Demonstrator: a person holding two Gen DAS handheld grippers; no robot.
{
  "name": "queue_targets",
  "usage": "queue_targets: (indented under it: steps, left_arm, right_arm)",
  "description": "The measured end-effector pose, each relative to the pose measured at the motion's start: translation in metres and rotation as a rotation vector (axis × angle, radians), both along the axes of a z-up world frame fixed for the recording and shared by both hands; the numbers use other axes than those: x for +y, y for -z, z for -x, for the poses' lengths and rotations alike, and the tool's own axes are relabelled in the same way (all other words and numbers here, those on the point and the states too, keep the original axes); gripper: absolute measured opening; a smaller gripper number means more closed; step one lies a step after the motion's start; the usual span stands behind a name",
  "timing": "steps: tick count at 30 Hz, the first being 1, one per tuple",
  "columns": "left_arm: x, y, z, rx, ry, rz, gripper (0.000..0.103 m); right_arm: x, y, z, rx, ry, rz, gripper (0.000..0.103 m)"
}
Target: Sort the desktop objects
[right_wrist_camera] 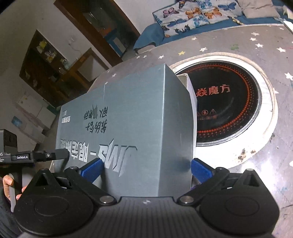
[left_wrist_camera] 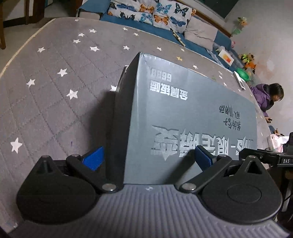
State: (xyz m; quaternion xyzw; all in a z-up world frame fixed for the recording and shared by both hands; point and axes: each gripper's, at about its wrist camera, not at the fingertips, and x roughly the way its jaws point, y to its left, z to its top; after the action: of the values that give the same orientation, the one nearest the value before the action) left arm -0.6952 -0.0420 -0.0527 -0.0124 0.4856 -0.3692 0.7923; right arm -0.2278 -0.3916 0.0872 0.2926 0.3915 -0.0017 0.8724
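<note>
The grey box (left_wrist_camera: 183,113) filled the middle of both wrist views, its silver lettering upside down to the cameras. It sat on the bench (left_wrist_camera: 55,82), a grey quilted cover dotted with white stars.

In the left wrist view, the left gripper (left_wrist_camera: 148,155) stood spread wide at the bottom of the frame. Its 2 blue pads (left_wrist_camera: 94,158) straddled the box's near left corner, 1 against the dark side wall, the other over the printed top. Whether either pad pressed the cardboard, I could not tell. At the right edge of that frame the right gripper's black body (left_wrist_camera: 265,157) poked in, and beyond it, a person in a purple jacket (left_wrist_camera: 263,98) leaned at the bench's far rim. A butterfly-print cushion (left_wrist_camera: 152,12) lay across the top of the frame.

In the right wrist view, the right gripper (right_wrist_camera: 146,169) was splayed just as wide around the box's near right corner, blue pads (right_wrist_camera: 200,171) flanking top and side, nothing clamped as far as I could see. The left gripper's arm (right_wrist_camera: 36,155) entered from the left edge, with a hand (right_wrist_camera: 8,184) below it. To the right of the box, a round black cooktop (right_wrist_camera: 228,106) ringed in white was set into the bench, the box's far corner overlapping it.
</note>
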Motion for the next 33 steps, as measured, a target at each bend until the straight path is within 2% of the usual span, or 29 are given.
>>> queue_targets:
  steps: [2,4,10,14,17,19,20,21,22,23,27,29,31,33]
  left_arm:
    - [-0.017,0.001,-0.011,0.008,0.012,0.005,0.103]
    - [-0.021,0.001,0.007,-0.011,0.022,-0.013,0.103]
    - [-0.025,-0.03,-0.024,-0.061,0.036,-0.028,0.103]
    - [-0.02,-0.056,-0.089,-0.093,0.039,-0.008,0.103]
    - [-0.017,-0.096,-0.173,-0.116,0.041,-0.009,0.103]
    - [-0.003,-0.132,-0.184,-0.125,0.034,0.002,0.103]
    - [0.008,-0.139,-0.189,-0.13,0.03,0.008,0.103]
    - [0.022,-0.149,-0.217,-0.13,0.029,0.012,0.103]
    - [0.027,-0.153,-0.241,-0.121,0.027,0.013,0.103]
    - [0.023,-0.152,-0.247,-0.109,0.025,0.013,0.103]
    - [-0.006,-0.146,-0.321,-0.067,0.023,-0.006,0.103]
    - [-0.005,-0.146,-0.327,-0.068,0.025,-0.015,0.103]
    - [-0.029,-0.157,-0.367,-0.069,0.024,-0.023,0.103]
    - [-0.032,-0.157,-0.376,-0.061,0.022,-0.033,0.103]
  right_arm:
    - [0.005,-0.001,0.001,-0.008,0.0,0.022,0.103]
    - [0.011,-0.002,0.002,-0.011,0.008,0.041,0.103]
    - [0.021,-0.017,0.008,-0.038,0.03,0.089,0.103]
    - [0.019,-0.037,0.01,-0.065,0.036,0.075,0.103]
    - [0.021,-0.053,0.01,-0.084,0.031,0.092,0.103]
    - [0.022,-0.061,0.008,-0.093,0.031,0.105,0.103]
    - [0.022,-0.065,0.007,-0.098,0.031,0.112,0.103]
    - [0.021,-0.068,0.005,-0.101,0.032,0.115,0.103]
    - [0.02,-0.071,0.003,-0.105,0.033,0.118,0.103]
    - [0.018,-0.073,0.0,-0.106,0.038,0.118,0.103]
    - [0.012,-0.074,-0.009,-0.085,0.047,0.116,0.103]
    - [0.009,-0.073,-0.013,-0.071,0.044,0.109,0.103]
    - [0.004,-0.07,-0.016,-0.06,0.04,0.091,0.103]
    - [0.002,-0.067,-0.02,-0.053,0.035,0.081,0.103]
